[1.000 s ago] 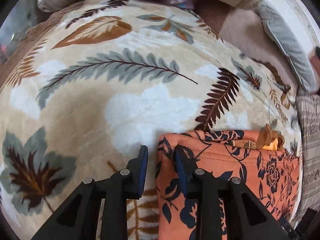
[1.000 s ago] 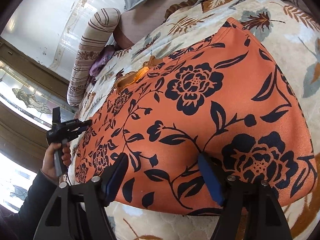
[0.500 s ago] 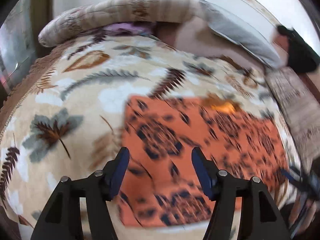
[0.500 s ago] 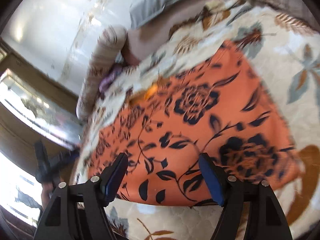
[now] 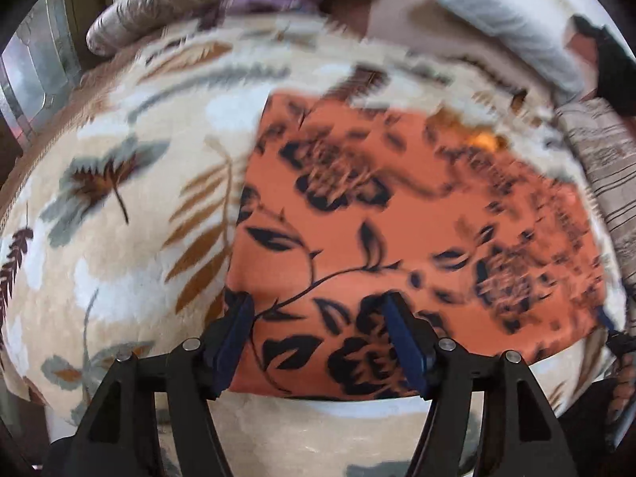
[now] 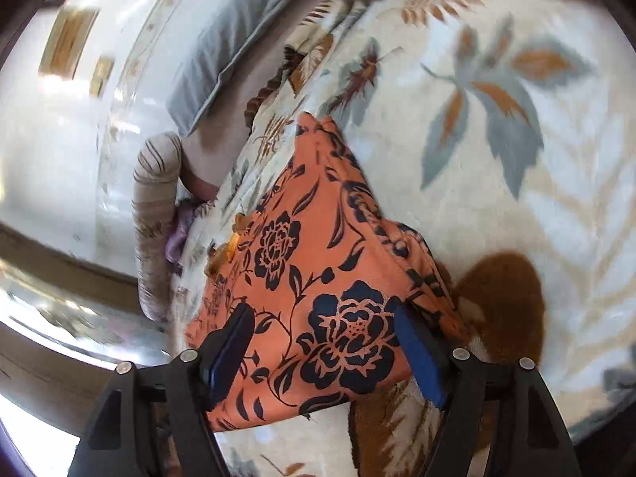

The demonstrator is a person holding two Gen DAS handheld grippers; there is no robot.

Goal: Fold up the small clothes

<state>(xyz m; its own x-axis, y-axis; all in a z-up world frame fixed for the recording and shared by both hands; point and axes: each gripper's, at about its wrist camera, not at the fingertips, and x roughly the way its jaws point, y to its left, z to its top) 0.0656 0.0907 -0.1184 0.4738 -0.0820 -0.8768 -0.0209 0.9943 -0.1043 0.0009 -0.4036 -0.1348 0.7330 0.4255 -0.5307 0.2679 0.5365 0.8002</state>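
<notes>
An orange garment with a dark floral print lies flat on a leaf-patterned blanket. It also shows in the right wrist view. My left gripper is open and empty, with its fingers over the garment's near left corner. My right gripper is open and empty over the garment's near end. A small orange bow sits at the garment's far edge.
A striped bolster and a grey pillow lie at the head of the bed. A purple cloth lies by the bolster. A striped cushion lies to the right of the garment.
My left gripper has opened, let go of the garment's corner and pulled back toward the near edge. My right gripper has drawn back and swung round. The garment lies flat.
</notes>
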